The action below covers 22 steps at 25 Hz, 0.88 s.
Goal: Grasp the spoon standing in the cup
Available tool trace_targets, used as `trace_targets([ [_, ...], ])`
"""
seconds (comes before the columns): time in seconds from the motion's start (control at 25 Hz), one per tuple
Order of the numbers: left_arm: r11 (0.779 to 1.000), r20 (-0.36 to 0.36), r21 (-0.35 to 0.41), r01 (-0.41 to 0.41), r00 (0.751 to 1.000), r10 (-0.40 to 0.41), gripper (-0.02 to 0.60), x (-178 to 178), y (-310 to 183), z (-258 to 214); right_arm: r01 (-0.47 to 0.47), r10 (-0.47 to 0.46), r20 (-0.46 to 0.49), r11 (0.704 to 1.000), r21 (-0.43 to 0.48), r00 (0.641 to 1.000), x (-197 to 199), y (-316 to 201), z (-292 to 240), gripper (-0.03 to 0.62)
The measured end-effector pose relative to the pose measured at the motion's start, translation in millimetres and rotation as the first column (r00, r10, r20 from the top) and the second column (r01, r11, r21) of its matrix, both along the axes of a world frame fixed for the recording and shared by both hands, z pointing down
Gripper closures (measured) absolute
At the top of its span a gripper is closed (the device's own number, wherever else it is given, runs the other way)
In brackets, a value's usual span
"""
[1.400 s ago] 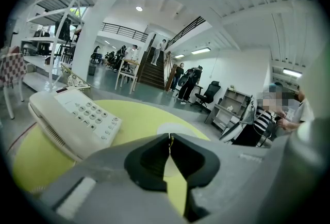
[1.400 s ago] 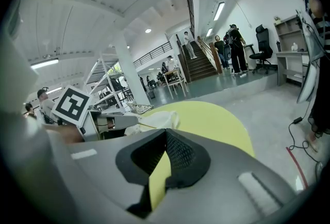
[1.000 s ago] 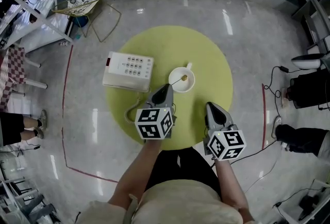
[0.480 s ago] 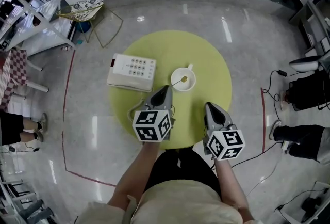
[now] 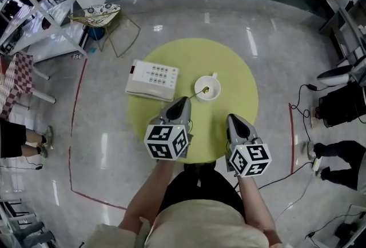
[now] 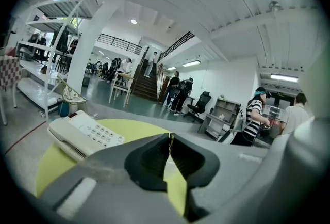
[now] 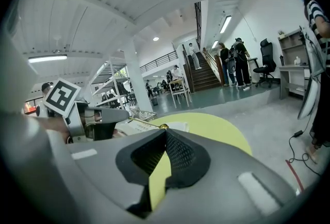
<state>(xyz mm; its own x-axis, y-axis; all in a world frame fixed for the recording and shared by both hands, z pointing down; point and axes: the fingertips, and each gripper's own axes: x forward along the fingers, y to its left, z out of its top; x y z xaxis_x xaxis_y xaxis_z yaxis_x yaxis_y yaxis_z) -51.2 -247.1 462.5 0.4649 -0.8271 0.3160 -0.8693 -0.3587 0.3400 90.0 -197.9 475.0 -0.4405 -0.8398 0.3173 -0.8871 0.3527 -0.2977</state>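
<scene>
Camera placement: one overhead, two low at table level.
Head view from well above, facing steeply down on the round table (image 5: 229, 64). Both gripper views close behind own jaws, nearly level across that table toward the staircase (image 6: 147, 86). Phone (image 5: 152, 80) shared by head and left gripper views.

Open office: staircase (image 6: 148, 85), shelving (image 6: 36, 58), swivel chair (image 6: 198, 106)
</scene>
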Motion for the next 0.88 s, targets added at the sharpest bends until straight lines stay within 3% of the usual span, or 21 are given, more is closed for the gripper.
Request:
trace_targets([
  [0.32, 1.000, -0.029, 0.015, -0.015, 0.999, 0.015, 0.574, -14.2, 19.5, -10.1, 0.003, -0.003, -0.010, 1.000, 0.023, 1.000, -11.5, 12.8, -8.8, 0.592],
  [0.88, 0.999, -0.016, 0.027, -0.037, 0.999, 0.037, 0.574, -33.5, 58.4, -10.3, -0.009, 0.011, -0.030, 0.998, 0.061, 0.999, -24.1, 41.1, -22.3, 0.592],
])
